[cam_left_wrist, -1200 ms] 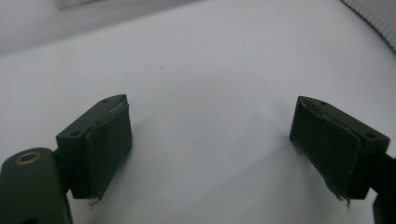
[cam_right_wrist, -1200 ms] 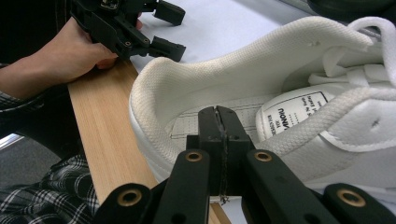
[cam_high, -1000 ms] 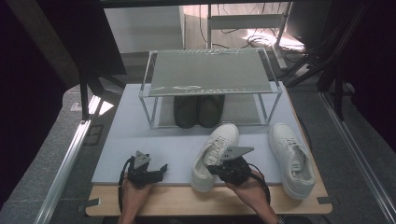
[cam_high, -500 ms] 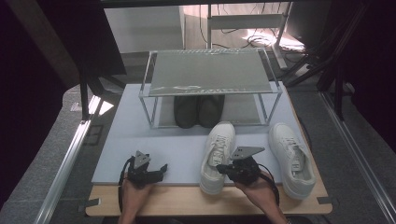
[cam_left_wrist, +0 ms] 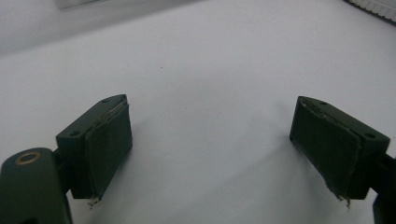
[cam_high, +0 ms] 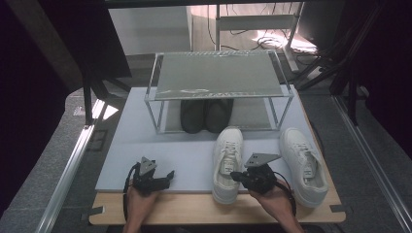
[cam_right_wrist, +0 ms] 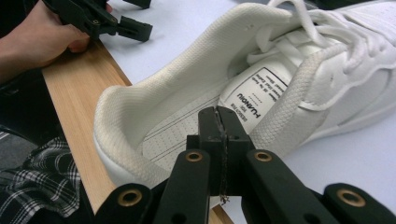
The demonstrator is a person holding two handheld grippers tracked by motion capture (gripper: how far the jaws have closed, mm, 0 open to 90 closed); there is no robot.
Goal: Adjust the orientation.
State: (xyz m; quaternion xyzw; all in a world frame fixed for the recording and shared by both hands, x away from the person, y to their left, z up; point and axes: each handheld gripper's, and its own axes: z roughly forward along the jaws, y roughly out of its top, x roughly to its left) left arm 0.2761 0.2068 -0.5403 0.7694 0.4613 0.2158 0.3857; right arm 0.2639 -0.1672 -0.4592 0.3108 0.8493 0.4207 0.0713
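Note:
A white sneaker [cam_high: 227, 162] stands straight on the pale mat [cam_high: 160, 145], toe toward the rack. My right gripper [cam_high: 238, 175] reaches in from its right side near the heel. In the right gripper view its jaws [cam_right_wrist: 218, 112] are pressed together over the shoe's opening [cam_right_wrist: 196, 121], above the insole, with nothing visible between them. A second white sneaker [cam_high: 303, 162] lies to the right of that hand. My left gripper [cam_high: 165, 180] rests at the mat's front left, open, with bare mat between its pads [cam_left_wrist: 107, 144].
A metal rack [cam_high: 218, 77] stands at the back of the mat with a dark pair of shoes [cam_high: 206, 115] under its shelf. A wooden board edge [cam_high: 194, 211] runs along the front. Dark stands and cables surround the table.
The near white sneaker has swung from a tilt to pointing straight at the rack and shifted right, along with my right gripper. The left gripper stayed put.

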